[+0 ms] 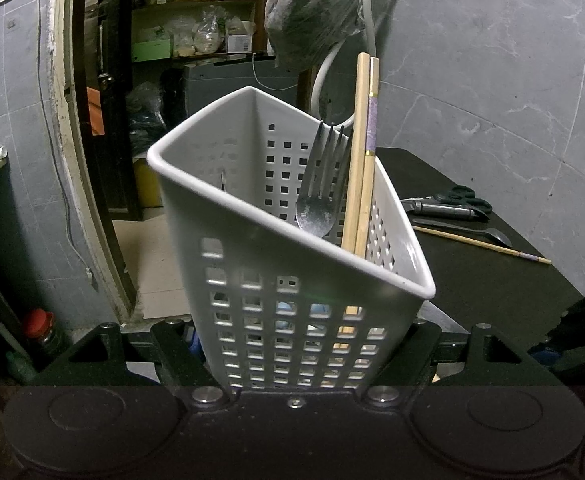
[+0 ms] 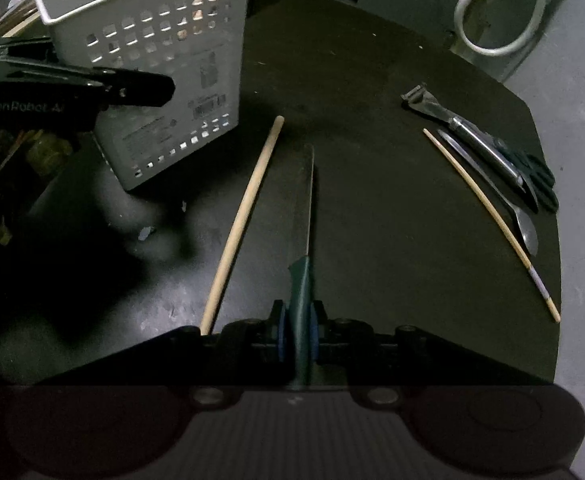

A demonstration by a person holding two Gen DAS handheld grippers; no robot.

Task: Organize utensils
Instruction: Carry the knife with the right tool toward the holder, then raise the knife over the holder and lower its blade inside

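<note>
At far left in our right wrist view the left gripper (image 2: pixel 104 88) is clamped across the white perforated caddy (image 1: pixel 276 264), its fingers set against the caddy's lower side walls, holding it tilted at the table's left edge. Inside it stand a steel fork (image 1: pixel 324 184), tines up, and a pair of wooden chopsticks (image 1: pixel 362 152) leaning in the right corner; the left half looks empty but for a thin metal tip we cannot identify. Moving right, a loose chopstick (image 2: pixel 244 216) lies on the black table (image 2: pixel 392 208), just beside the knife (image 2: pixel 306 240). Our right gripper (image 2: pixel 298 336) is closed on the knife's green handle, blue pads pinching it from both sides, blade pointing away and low over the tabletop. We judge the knife stiff, light and thin; the handle is the only safe hold, and the smooth plastic could twist between the pads, so it should go into the caddy blade down and slowly. Further right lie another chopstick (image 2: pixel 492 224) with a patterned end, a spoon (image 2: pixel 526 228), a metal peeler-like tool (image 2: pixel 452 120) and dark-handled scissors (image 2: pixel 536 176), all close together and some touching. The tabletop is dark, matte, lightly scuffed and dusty. Around it: grey marbled wall tiles, a looped white hose (image 1: pixel 324 80), a hanging plastic bag (image 1: pixel 312 12), and a doorway onto cluttered shelves (image 1: pixel 196 20).
</note>
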